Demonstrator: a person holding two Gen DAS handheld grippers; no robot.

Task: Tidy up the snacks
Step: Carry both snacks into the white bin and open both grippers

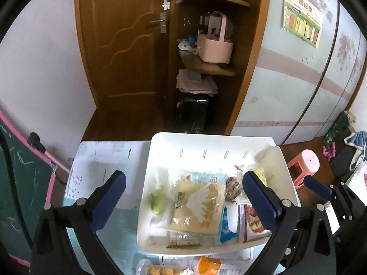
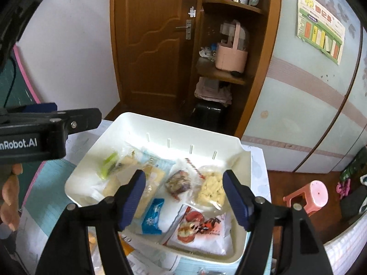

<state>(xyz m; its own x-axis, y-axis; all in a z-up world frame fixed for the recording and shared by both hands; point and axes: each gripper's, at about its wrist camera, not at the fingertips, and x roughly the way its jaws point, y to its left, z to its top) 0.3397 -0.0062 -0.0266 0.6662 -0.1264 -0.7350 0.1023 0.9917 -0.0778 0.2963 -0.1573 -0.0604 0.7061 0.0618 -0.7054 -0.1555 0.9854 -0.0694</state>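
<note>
White bin (image 1: 160, 146) on worktop (image 1: 103, 160), snack packets inside: yellow packet (image 1: 197, 206) centre, blue packet (image 2: 152, 215) near edge, red-print bag (image 2: 201, 229) near right. Left hand-held gripper (image 1: 183, 197) spread wide, nothing between fingers. Right hand-held gripper (image 2: 184, 197) spread, empty, above bin.

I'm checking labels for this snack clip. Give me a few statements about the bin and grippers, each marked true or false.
1. The white bin holds several snack packets. True.
2. The left gripper holds the yellow packet. False: its jaws stand wide open, empty.
3. The pink stool stands on the table. False: it stands on the floor beside it.
4. The right gripper grips nothing. True.
</note>
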